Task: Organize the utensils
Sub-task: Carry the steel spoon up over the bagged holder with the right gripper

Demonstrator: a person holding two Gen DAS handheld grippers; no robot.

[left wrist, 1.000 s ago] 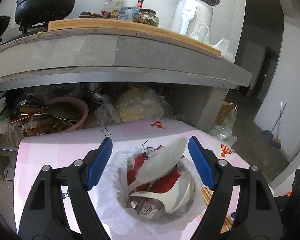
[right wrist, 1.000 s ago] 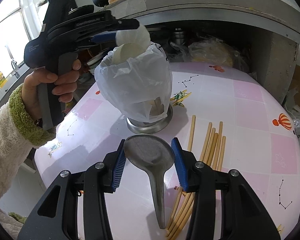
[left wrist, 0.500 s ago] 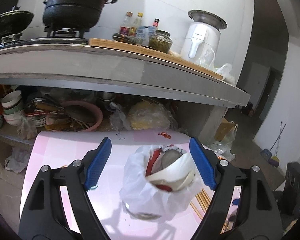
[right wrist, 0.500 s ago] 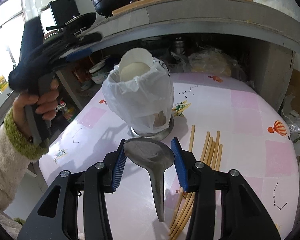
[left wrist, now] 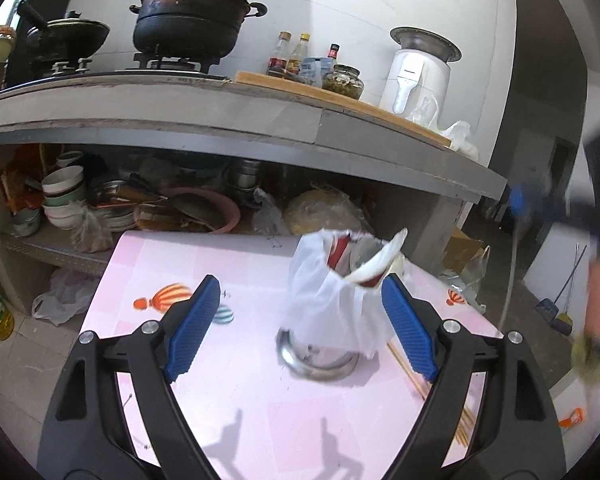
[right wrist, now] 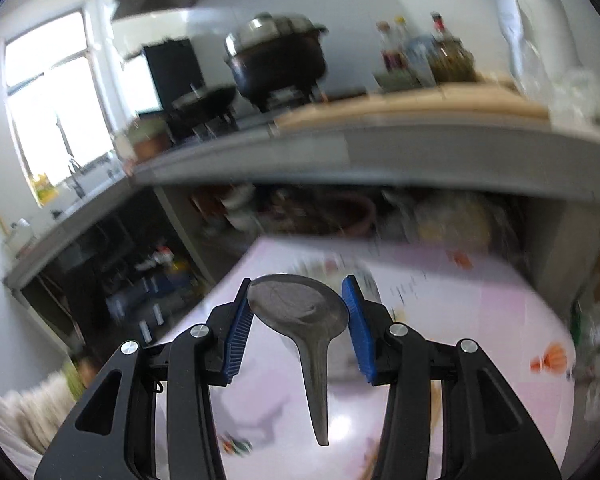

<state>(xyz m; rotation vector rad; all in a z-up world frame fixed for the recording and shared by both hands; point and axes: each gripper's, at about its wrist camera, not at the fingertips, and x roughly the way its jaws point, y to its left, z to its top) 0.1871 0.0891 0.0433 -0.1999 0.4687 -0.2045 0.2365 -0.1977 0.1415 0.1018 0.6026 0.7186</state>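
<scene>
On the table [left wrist: 228,392] a holder [left wrist: 318,362] stands right of centre, a bag [left wrist: 332,304] draped in and over it, with spoons [left wrist: 374,264] sticking up inside and chopsticks [left wrist: 410,372] lying flat just to its right. Behind the table runs a counter [left wrist: 220,116], with bowls [left wrist: 62,196] stacked under it at the left; on top sit a wok [left wrist: 66,38] at left, a pot [left wrist: 192,16] right of it, then bottles [left wrist: 300,60] and a jar [left wrist: 342,82], and an appliance [left wrist: 418,74] furthest right. In the right wrist view a ladle [right wrist: 300,316] hangs above the table, its bowl between two pads [right wrist: 238,340] and its handle pointing toward the camera.
</scene>
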